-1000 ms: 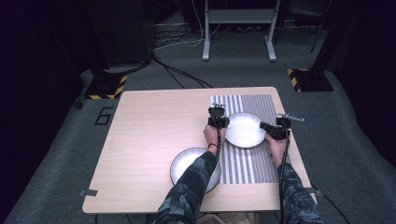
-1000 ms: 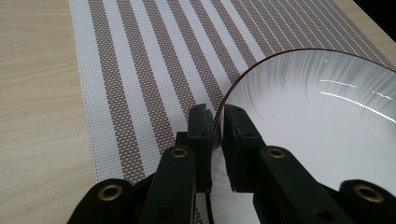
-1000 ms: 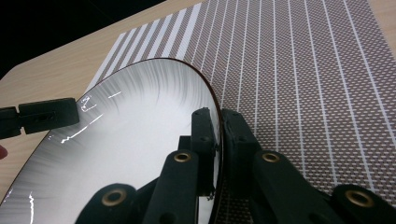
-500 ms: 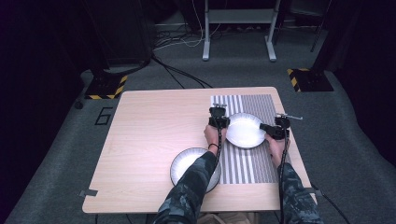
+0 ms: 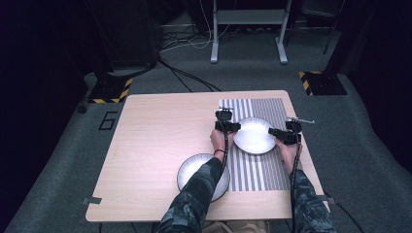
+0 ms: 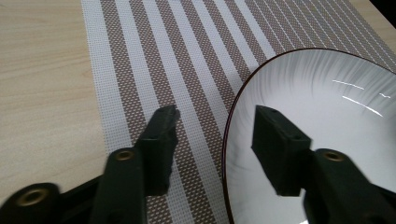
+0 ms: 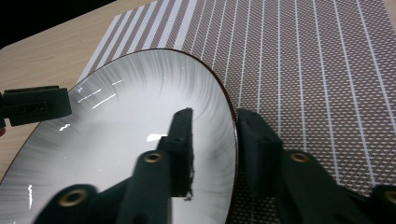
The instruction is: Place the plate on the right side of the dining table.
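Observation:
A white plate [image 5: 252,136] with a dark rim lies on the striped placemat [image 5: 257,170]. My left gripper [image 5: 235,127] is at its left edge and my right gripper [image 5: 275,132] at its right edge. In the left gripper view the jaws [image 6: 215,114] straddle the plate [image 6: 322,102] rim with clear gaps, one jaw over the mat [image 6: 154,56] and one over the plate. The right gripper [image 7: 215,115] also straddles the rim of the plate [image 7: 135,102], its outer jaw close beside it. Both pairs of jaws have just been opening and do not press on the rim.
A second white plate [image 5: 193,171] sits on the wooden table [image 5: 155,141] near the front edge, partly under the left forearm. The placemat [image 7: 303,56] runs on beyond the plate toward the table's far right corner. Dark floor, cables and a stand lie past the table.
Hands and plate stay in the same place in the high view; the jaws are too small there to show a difference.

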A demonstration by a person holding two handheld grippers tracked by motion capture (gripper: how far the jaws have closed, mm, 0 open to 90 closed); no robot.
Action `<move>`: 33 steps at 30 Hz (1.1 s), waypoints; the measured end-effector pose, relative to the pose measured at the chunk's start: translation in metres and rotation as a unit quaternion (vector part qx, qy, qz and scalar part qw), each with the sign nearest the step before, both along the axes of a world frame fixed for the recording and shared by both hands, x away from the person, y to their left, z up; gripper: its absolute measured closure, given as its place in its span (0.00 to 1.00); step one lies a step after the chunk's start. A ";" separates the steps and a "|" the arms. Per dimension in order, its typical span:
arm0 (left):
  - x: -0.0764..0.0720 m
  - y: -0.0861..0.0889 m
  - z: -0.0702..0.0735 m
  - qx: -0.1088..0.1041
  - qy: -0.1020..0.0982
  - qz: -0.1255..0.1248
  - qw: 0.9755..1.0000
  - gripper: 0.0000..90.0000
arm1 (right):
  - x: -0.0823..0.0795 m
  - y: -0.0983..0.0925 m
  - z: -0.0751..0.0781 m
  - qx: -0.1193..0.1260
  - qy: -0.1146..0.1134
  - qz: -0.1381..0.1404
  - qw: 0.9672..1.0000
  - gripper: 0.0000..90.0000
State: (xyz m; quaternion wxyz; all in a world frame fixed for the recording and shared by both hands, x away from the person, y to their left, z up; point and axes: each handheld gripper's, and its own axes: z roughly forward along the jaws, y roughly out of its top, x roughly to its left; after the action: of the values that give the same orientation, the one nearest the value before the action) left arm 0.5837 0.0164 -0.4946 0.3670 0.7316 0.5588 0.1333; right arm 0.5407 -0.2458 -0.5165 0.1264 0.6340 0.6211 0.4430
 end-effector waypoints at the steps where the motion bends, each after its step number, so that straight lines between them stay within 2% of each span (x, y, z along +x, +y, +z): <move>1: 0.000 0.001 0.001 -0.001 0.002 -0.003 1.000 0.49 | 0.000 0.000 0.001 0.001 0.000 0.002 1.000 0.70; 3: -0.001 0.002 0.003 -0.002 0.002 -0.004 1.000 0.42 | -0.001 0.000 0.002 0.002 0.001 0.006 1.000 0.66; 4: -0.003 0.004 0.006 -0.008 0.002 -0.010 1.000 0.39 | -0.002 0.000 0.003 0.000 0.001 0.012 1.000 0.53; 7: -0.007 0.007 0.010 -0.014 0.006 -0.020 1.000 0.32 | -0.005 0.000 0.006 -0.004 0.002 0.015 1.000 0.36; 10: -0.013 0.010 0.016 -0.013 0.009 -0.035 0.999 0.25 | -0.010 0.001 0.009 -0.004 0.005 0.022 1.000 0.22; 12: -0.017 0.011 0.020 -0.012 0.010 -0.043 0.999 0.21 | -0.013 0.001 0.011 -0.013 0.004 0.030 0.999 0.17; 18: -0.030 0.018 0.034 -0.011 -0.002 -0.069 0.998 0.16 | -0.024 0.003 0.020 -0.027 0.012 0.046 0.998 0.06; 20: -0.035 0.022 0.038 -0.005 -0.005 -0.080 0.997 0.14 | -0.028 0.004 0.023 -0.029 0.011 0.054 0.998 0.05; 23: -0.043 0.030 0.043 -0.003 -0.013 -0.088 0.996 0.13 | -0.036 0.006 0.028 -0.052 0.001 0.060 0.997 0.03; 25: -0.045 0.033 0.044 -0.001 -0.016 -0.091 0.996 0.13 | -0.039 0.007 0.029 -0.052 0.003 0.063 0.997 0.03; 26: -0.051 0.040 0.046 -0.001 -0.019 -0.093 0.996 0.13 | -0.044 0.007 0.031 -0.057 0.001 0.070 0.996 0.02; 30: -0.060 0.051 0.048 -0.003 -0.024 -0.093 0.995 0.12 | -0.056 0.007 0.037 -0.066 -0.007 0.079 0.995 0.01; 33: -0.072 0.067 0.052 -0.002 -0.036 -0.097 0.995 0.12 | -0.065 0.008 0.044 -0.072 -0.015 0.082 0.994 0.00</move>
State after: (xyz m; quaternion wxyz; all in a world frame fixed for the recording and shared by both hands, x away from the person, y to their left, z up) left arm 0.5116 0.0832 -0.4425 0.3999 0.7764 0.4716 0.1219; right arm 0.4762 -0.2374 -0.4726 0.1440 0.5634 0.6993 0.4156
